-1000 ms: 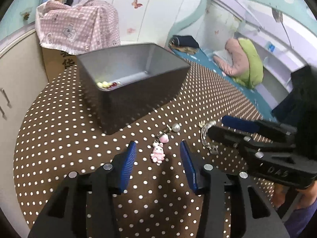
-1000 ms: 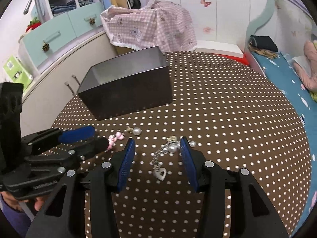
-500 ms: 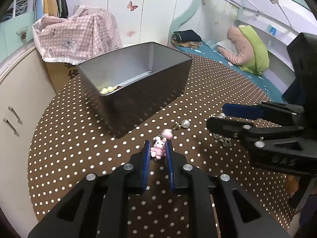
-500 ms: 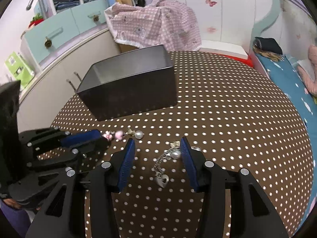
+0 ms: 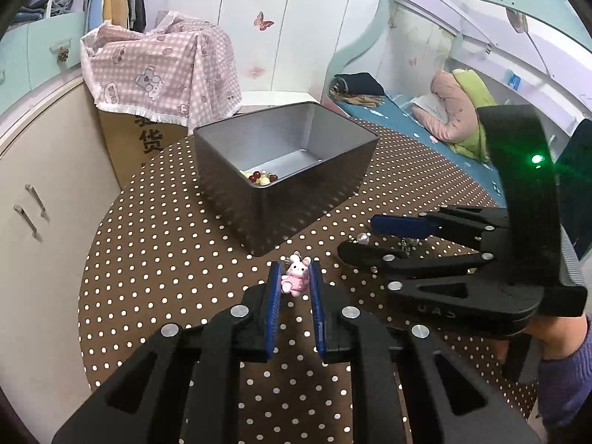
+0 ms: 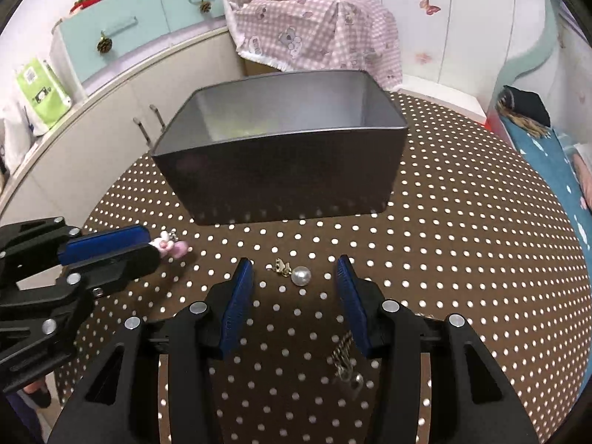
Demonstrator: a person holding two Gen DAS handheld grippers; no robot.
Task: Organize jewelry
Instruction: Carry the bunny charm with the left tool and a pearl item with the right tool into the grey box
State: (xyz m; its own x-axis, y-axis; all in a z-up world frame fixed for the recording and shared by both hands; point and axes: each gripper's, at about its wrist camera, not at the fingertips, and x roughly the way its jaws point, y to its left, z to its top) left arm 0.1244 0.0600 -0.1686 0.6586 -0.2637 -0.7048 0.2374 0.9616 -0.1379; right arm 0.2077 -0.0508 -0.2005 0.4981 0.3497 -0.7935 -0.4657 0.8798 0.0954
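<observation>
Left gripper (image 5: 295, 283) pinched on the pink bunny charm (image 5: 296, 276), blue pads pressing its flanks, charm lifted just clear of the dotted tablecloth (image 5: 166, 259) and short of the near corner of the grey tin (image 5: 281, 199). Right gripper (image 6: 295, 288) spread wide and holding nothing, straddling the pearl earring (image 6: 300, 275) with its small gold clasp lying on the cloth; chain with heart pendant (image 6: 346, 364) further back beneath the right finger. Beads (image 5: 259, 177) already lying on the tin floor. Likely risks: thin grip on a small rounded charm, so a slip or twist out of the pads on the way up; dangling ring snagging the tin rim if carried too low; pearl rolling away if nudged by one pad before the other closes. Tall walls on the tin, so a clear rise needed before crossing the rim. Plenty of open cloth to the right and behind; the two grippers close beside each other in front, so little sideways room there. Table edge well off to the left.
</observation>
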